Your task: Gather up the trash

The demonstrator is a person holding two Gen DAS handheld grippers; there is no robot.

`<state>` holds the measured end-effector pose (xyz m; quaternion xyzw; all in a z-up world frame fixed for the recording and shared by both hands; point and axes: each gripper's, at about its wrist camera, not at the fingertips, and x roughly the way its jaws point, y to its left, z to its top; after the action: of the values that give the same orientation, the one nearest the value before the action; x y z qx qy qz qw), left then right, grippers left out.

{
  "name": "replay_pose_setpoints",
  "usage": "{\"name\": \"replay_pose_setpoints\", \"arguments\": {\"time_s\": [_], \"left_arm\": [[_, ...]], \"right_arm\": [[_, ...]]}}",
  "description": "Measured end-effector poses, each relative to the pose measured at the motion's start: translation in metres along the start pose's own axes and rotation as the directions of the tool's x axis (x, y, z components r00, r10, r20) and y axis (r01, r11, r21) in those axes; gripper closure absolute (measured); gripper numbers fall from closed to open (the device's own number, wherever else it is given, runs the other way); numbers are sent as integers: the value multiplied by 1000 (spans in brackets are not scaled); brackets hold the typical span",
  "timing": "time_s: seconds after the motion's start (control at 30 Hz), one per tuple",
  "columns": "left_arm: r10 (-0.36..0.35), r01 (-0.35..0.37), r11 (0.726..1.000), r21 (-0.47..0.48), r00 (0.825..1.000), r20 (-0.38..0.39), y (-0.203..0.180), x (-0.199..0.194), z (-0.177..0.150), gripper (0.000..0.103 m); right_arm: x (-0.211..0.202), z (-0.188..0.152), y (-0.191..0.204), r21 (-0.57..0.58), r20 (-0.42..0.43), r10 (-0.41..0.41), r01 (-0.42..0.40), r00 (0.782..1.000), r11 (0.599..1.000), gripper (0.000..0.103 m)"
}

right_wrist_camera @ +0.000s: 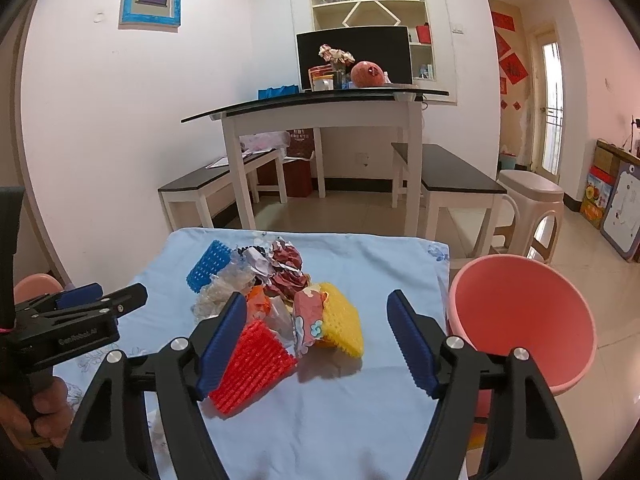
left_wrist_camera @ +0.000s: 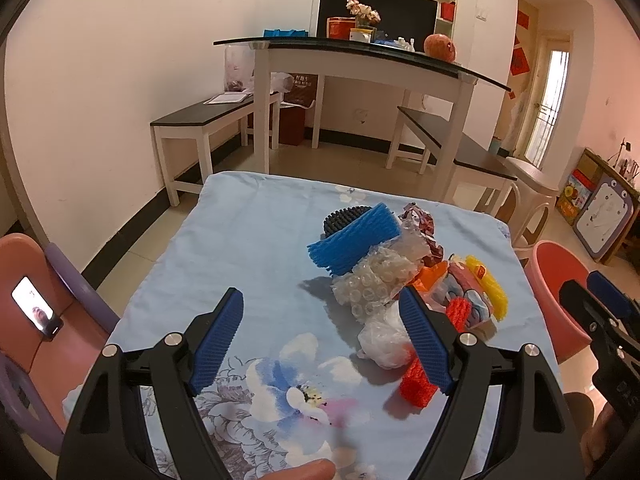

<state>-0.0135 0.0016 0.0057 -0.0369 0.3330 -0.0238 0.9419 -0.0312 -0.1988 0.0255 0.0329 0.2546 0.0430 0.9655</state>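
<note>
The left gripper (left_wrist_camera: 322, 334) stood with jaws apart over the bare left side of the table (right_wrist_camera: 380, 420). The trash pile (right_wrist_camera: 276, 300) lay mid-table; the right gripper (right_wrist_camera: 316, 336), jaws wide, held nothing. A pink bin (right_wrist_camera: 520, 320) stood beside the right edge.

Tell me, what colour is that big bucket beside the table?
Pink bucket, clearest in the right wrist view.

Trash pile (right_wrist_camera: 276, 300) sits mid-table on the cloth (right_wrist_camera: 360, 400), foam nets at its front and left edges, crumpled wrappers at the back. Basin (right_wrist_camera: 520, 320) is just off the table's right edge. Dining table (right_wrist_camera: 320, 112) with benches stands behind.
</note>
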Motion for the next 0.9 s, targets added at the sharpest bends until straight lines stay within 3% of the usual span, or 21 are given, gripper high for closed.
{"name": "replay_pose_setpoints", "arguments": {"time_s": [0.4,0.77,0.9], "left_arm": [[-74,74,997,23,997,-4,-3,2,-7,22],[-237,237,965,109,971,-19,-26,-4,-28,22],[-262,267,958,103,963,-66,-30,5,-33,35]], "right_arm": [[8,-5,-8,18,-26,-4,4,1000,1000,33],[16,-12,-25,52,-57,-11,14,998,999,37],[18,-16,-28,56,-61,-15,18,998,998,37]]}}
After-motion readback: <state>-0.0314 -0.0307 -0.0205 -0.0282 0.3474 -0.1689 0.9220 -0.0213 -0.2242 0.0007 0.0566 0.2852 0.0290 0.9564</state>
